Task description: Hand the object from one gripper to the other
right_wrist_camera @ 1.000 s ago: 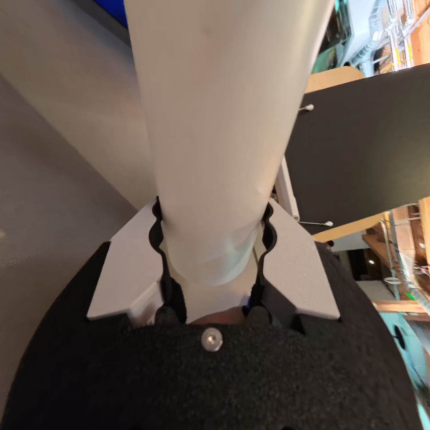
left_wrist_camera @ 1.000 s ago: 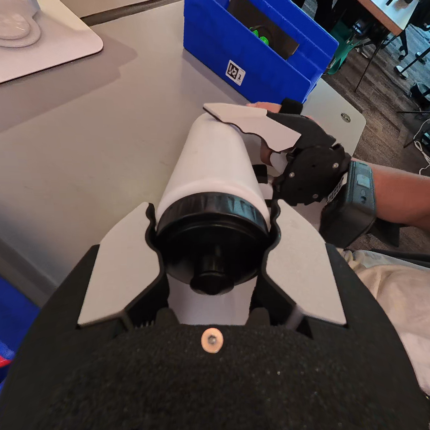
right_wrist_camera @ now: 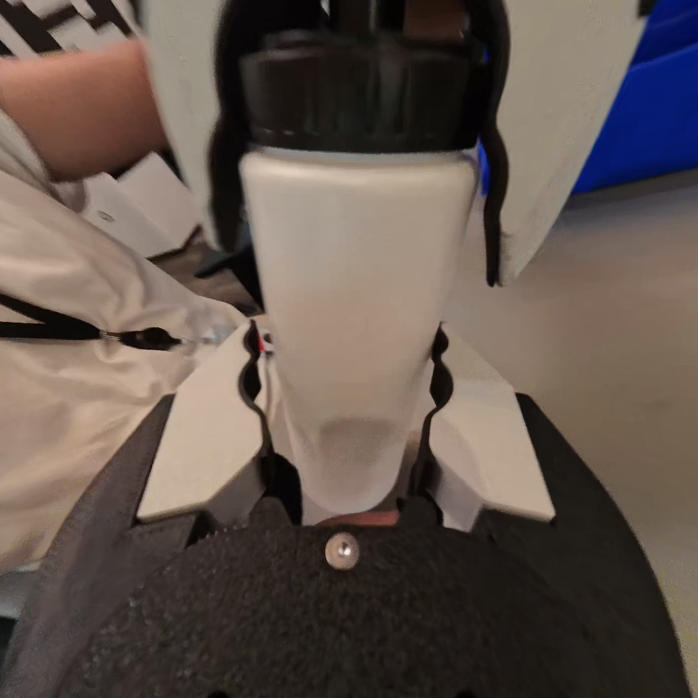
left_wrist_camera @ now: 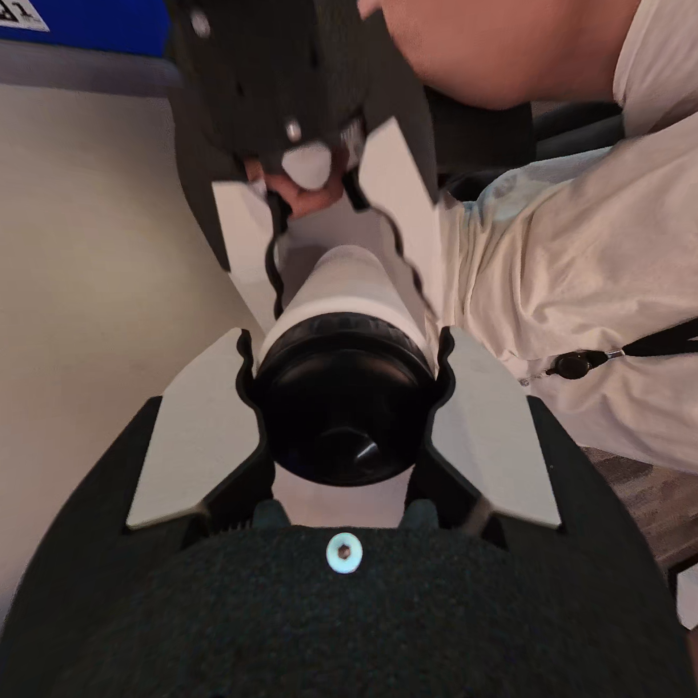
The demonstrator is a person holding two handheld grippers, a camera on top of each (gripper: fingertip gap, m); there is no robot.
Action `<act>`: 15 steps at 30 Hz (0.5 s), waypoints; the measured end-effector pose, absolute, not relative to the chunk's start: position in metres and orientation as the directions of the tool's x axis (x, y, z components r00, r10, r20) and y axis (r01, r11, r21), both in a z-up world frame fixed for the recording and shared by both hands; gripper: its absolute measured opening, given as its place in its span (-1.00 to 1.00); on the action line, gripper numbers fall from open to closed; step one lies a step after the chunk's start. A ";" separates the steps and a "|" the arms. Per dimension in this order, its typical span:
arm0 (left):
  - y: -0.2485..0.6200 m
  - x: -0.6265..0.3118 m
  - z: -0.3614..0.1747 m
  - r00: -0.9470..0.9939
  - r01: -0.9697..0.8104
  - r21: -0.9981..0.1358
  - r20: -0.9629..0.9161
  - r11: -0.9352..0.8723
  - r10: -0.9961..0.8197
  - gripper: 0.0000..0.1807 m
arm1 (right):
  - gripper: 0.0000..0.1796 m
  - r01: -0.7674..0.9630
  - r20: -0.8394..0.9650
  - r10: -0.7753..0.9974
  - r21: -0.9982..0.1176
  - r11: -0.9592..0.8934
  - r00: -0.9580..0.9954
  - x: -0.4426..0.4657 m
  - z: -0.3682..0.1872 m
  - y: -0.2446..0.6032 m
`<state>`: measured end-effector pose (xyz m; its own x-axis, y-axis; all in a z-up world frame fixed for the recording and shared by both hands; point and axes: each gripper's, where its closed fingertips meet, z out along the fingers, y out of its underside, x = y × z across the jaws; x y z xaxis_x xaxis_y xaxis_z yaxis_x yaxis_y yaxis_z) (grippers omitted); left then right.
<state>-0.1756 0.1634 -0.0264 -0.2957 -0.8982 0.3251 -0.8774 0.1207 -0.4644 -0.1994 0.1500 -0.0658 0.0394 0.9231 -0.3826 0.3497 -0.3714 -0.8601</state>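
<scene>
the pale grey bench [left_wrist_camera: 75, 264] fills the left of the left wrist view and the right of the right wrist view. a person in a white shirt [left_wrist_camera: 566, 283] sits close behind the tools, a bare forearm [left_wrist_camera: 491, 49] at the top and a black lanyard clip [left_wrist_camera: 572, 365] lying on the cloth. a blue bin [right_wrist_camera: 642, 113] stands on the bench at the upper right of the right wrist view.

the white bottle [right_wrist_camera: 355, 283] with its black ribbed cap [left_wrist_camera: 345, 400] lies lengthwise between the two tools, off the bench. the left tool [left_wrist_camera: 345, 362] is closed around the cap end, both fingertips pressing the cap's sides. the right tool [right_wrist_camera: 345, 362] faces it from the far end; its wavy-edged fingers [right_wrist_camera: 211, 423] flank the bottle's base with a narrow gap showing on the left side, while the right side looks close to touching. the view is blurred there, so i cannot tell whether it grips or stands just parted.
</scene>
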 end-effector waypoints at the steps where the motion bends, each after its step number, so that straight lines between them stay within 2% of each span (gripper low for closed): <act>1: 0.163 -0.171 -0.025 -0.298 -0.877 -0.464 0.325 0.123 -0.898 0.03 | -0.05 0.366 -0.358 0.931 -0.860 -0.357 0.068 -0.200 -0.070 0.154; 4: 0.169 -0.165 -0.027 -0.296 -0.880 -0.451 0.278 0.148 -0.914 0.04 | -0.07 0.376 -0.301 0.947 -0.869 -0.322 0.113 -0.198 -0.073 0.163; 9: 0.191 -0.165 -0.018 -0.193 -0.849 -0.514 0.093 0.119 -0.977 0.03 | -0.07 0.370 -0.181 0.956 -0.892 -0.259 0.232 -0.185 -0.067 0.183; 12: 0.204 -0.173 -0.003 -0.074 -0.763 -0.642 -0.018 0.069 -0.997 0.01 | -0.07 0.369 -0.131 0.947 -0.898 -0.239 0.294 -0.176 -0.061 0.192; 15: 0.211 -0.187 0.023 0.054 -0.588 -0.807 -0.110 0.057 -0.992 0.08 | -0.08 0.254 -0.224 0.940 -0.923 -0.289 0.258 -0.174 -0.047 0.191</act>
<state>-0.1868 0.2108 0.0231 0.0537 -0.9925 -0.1098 -0.5883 0.0574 -0.8066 -0.1737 0.1909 -0.0468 0.2580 0.9399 -0.2236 0.2536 -0.2892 -0.9231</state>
